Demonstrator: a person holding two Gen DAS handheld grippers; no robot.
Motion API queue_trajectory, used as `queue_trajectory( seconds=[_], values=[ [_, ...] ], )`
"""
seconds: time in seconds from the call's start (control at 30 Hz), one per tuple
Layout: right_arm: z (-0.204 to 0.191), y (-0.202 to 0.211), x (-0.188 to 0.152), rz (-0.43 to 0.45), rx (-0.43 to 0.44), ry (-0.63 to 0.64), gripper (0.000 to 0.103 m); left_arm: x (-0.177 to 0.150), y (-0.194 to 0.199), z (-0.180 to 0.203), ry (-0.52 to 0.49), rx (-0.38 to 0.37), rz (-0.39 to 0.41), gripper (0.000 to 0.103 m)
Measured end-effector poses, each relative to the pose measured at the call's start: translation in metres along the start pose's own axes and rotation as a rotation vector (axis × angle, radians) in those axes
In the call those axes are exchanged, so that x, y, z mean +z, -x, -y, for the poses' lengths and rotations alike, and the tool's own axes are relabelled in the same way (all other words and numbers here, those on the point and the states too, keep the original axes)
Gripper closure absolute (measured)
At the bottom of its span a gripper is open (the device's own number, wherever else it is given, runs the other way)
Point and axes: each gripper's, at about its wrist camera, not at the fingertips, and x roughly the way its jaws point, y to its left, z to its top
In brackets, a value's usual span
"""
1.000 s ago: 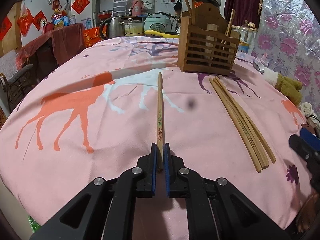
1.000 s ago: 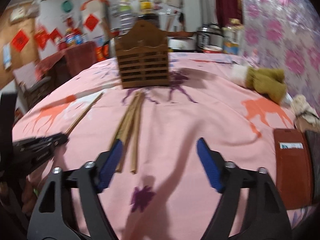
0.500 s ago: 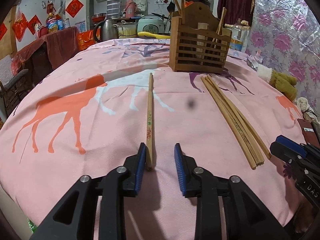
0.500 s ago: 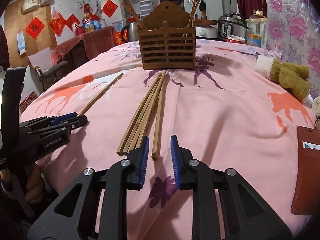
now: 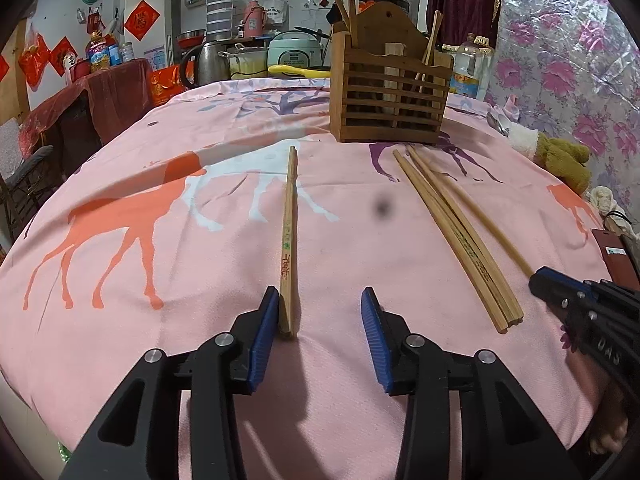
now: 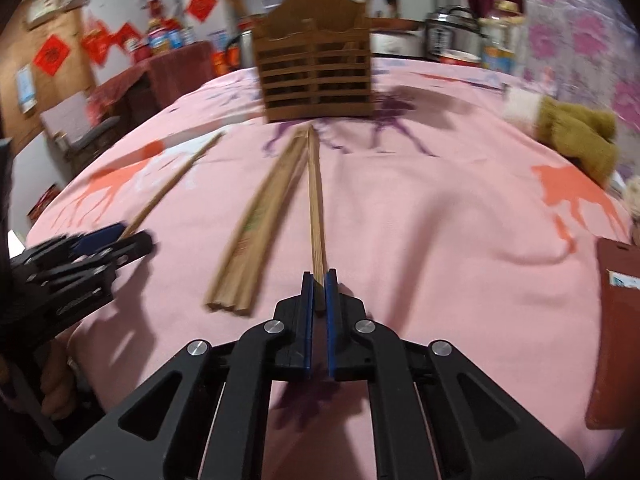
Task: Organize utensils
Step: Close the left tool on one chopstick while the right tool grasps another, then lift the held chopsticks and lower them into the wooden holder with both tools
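A wooden slatted utensil holder (image 5: pixel 390 92) (image 6: pixel 318 64) stands at the far side of the pink tablecloth with a few chopsticks upright in it. One printed chopstick (image 5: pixel 289 224) (image 6: pixel 176 176) lies on the cloth. Its near end rests against the left pad of my left gripper (image 5: pixel 320 296) (image 6: pixel 132 236), whose jaws are opening; the right pad stands well off it. A bundle of chopsticks (image 5: pixel 456 232) (image 6: pixel 260 220) lies to the right. My right gripper (image 6: pixel 319 280) (image 5: pixel 540 280) is shut on the near end of a single chopstick (image 6: pixel 315 200) beside that bundle.
A brown and white plush toy (image 5: pixel 560 160) (image 6: pixel 576 136) lies at the table's right edge. Near the front right corner is a red card holder (image 6: pixel 616 332). Pots, a kettle and bottles crowd the counter behind the table. A hand holds each gripper.
My left gripper has let go of the printed chopstick and its jaws have spread. My right gripper has closed from wide open onto the end of one chopstick next to the bundle.
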Motion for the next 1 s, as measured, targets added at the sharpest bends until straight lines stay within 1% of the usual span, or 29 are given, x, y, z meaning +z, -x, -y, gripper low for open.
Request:
queue_trajectory(
  seconds=[0.23,0.43,0.63,0.8,0.87,1.0],
  values=[
    [-0.001,-0.001,-0.001,-0.003,0.005,0.01,0.096,0.0,0.0,0.0,0.001,-0.003,0.0,0.061],
    [0.0,-0.001,-0.001,-0.002,0.006,0.009,0.095,-0.002,0.004,-0.006,0.018,-0.023,-0.002,0.062],
    [-0.001,-0.001,-0.001,-0.002,0.006,0.009,0.095,-0.003,0.006,-0.015,0.037,-0.039,-0.001,0.076],
    [0.0,-0.001,-0.001,-0.002,0.008,0.009,0.095,-0.005,0.008,-0.021,0.046,-0.035,0.001,0.088],
    [-0.001,-0.001,-0.002,0.0,0.007,0.01,0.097,-0.005,0.008,-0.022,0.047,-0.03,0.001,0.096],
    [-0.002,0.006,-0.002,0.028,-0.003,0.012,0.097,-0.004,0.01,-0.022,0.049,-0.032,0.002,0.097]
  ],
)
